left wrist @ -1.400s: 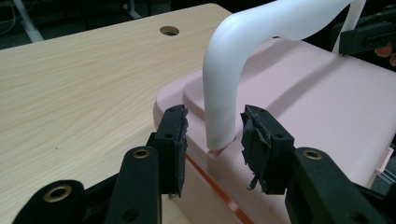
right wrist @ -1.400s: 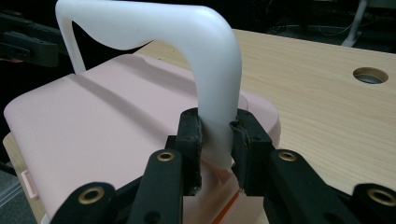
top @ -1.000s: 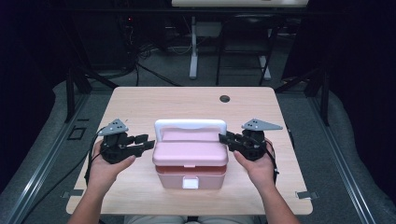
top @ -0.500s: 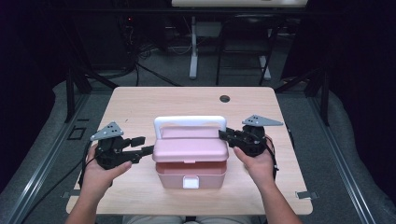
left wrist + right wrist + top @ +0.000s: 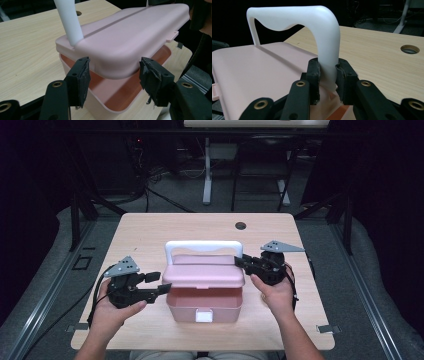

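A pink box (image 5: 202, 307) with a white latch stands mid-table. Its pink lid (image 5: 202, 275) is lifted off the base and shows the darker inside (image 5: 120, 92). The white handle (image 5: 202, 245) stands upright on the lid. My right gripper (image 5: 241, 262) is shut on the handle's right leg (image 5: 325, 65), just above the lid (image 5: 257, 70). At the box's left end my left gripper (image 5: 161, 284) is open. In the left gripper view its jaws stand either side of the lid's raised end (image 5: 113, 71), and I cannot tell whether they touch it.
The wooden table (image 5: 150, 235) has a round cable hole (image 5: 240, 226) at the back, right of the middle. Dark floor, desk legs and cables lie beyond the far edge. Bare tabletop surrounds the box on all sides.
The lid has lifted off the base as the right gripper, shut on the handle, rose. The left gripper has shifted slightly toward the person at the box's left end.
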